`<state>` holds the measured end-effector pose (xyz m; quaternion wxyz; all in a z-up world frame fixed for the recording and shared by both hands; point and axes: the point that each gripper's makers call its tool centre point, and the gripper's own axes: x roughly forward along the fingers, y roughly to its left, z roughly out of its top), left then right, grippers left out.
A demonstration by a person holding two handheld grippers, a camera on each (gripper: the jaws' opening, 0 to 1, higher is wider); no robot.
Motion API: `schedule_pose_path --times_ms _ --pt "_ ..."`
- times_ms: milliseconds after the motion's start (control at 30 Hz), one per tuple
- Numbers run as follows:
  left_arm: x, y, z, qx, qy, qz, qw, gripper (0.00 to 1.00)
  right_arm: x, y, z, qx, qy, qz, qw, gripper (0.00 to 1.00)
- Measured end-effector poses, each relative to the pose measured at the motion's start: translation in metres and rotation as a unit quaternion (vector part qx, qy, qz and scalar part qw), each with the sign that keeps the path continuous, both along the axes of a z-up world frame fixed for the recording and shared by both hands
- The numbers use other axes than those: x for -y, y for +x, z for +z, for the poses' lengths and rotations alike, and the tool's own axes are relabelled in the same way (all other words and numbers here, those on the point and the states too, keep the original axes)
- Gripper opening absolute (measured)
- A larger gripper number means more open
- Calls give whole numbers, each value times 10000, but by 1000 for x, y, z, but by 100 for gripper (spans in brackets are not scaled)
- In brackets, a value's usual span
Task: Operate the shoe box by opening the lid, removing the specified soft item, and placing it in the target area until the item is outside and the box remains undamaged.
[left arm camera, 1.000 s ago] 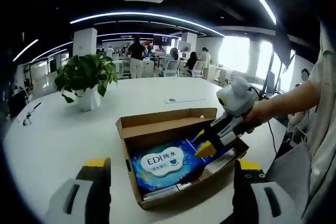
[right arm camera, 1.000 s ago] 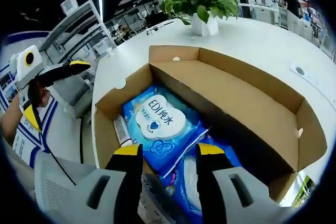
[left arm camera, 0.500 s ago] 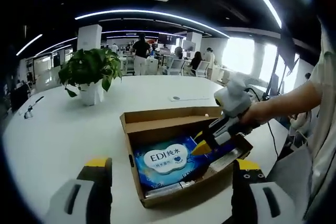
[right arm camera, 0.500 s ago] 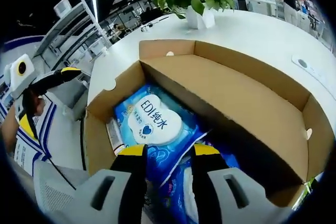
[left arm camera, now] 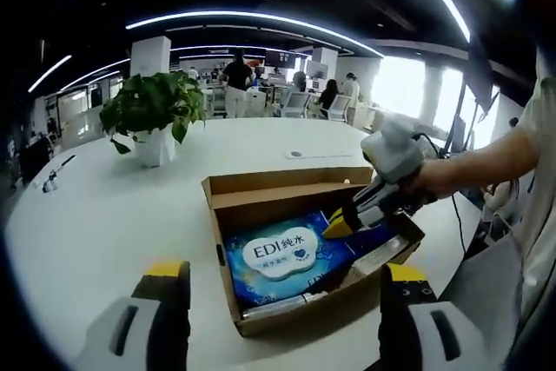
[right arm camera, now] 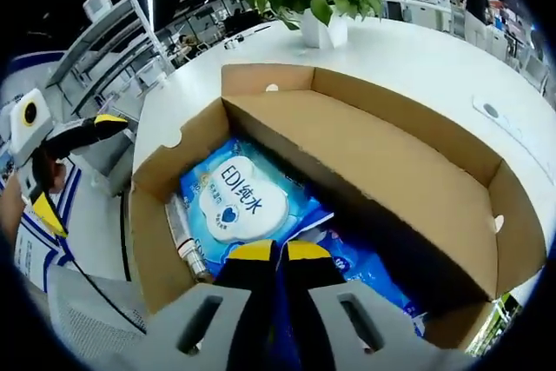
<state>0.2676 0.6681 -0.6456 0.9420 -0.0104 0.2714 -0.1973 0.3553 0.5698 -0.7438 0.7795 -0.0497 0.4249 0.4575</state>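
— Across the middle of both views, what is the biggest thing?

— A white bench (left arm camera: 104, 206), round-edged, with a potted plant (left arm camera: 149, 119) at upper left of the left gripper view. On the bench sits the shoe box (left arm camera: 261, 193), its lid already folded back and lying flat beyond the open tray; in the right gripper view the lid (right arm camera: 391, 171) runs from upper left to lower right of the frame.

— And the soft item?

— A blue wipes pack (right arm camera: 234, 206) with a white label lies flat in the tray, its long axis along the box's length. A second blue pack (right arm camera: 365, 271) lies just beside it, toward the lower right of that frame.

— Which gripper has it?

— The right gripper (right arm camera: 280, 254). Its fingers are pinched together on the near edge of the wipes pack, at bottom centre of its own view; blue film shows between the tips. In the left gripper view the same gripper (left arm camera: 340, 221) dips into the tray's right side.

— The left one?

— The left gripper (left arm camera: 282, 284) hangs short of the box, fingers wide apart and holding nothing.

— So the coming move?

— My guess: the pack lies straight ahead of the closed fingers, so lifting up and back toward the person should clear the tray wall.
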Motion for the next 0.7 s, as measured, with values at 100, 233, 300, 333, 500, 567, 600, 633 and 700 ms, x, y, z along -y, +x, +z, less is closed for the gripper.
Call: schedule_pose_path --times_ms 100,233,300,333,500,567,600,633,700 --pt "-1 1 -1 -4 7 20 10000 90 3 -1 6 15 53 -91 9999 0" --pt "0 1 -1 -12 32 -10 10000 89 7 -2 12 110 62 -108 9999 0" --pt "1 2 -2 -24 48 -25 10000 88 10 -2 15 127 85 -145 9998 0" --pt "2 2 -2 -28 57 -35 10000 88 11 -2 16 133 94 -156 9997 0" --pt "4 5 -3 -31 69 -71 9999 87 19 -2 22 237 100 -207 9995 0" --pt "5 6 -4 -52 84 -91 9999 87 22 -2 24 273 82 -221 9993 0" --pt "7 7 -5 -59 110 -122 9998 86 25 -2 25 324 62 -225 9992 0" --pt "8 8 -5 -63 124 -148 9998 86 27 -2 25 347 50 -227 9991 0" --pt "11 10 -6 -81 168 -214 9996 85 34 -1 27 395 17 -253 9989 0"
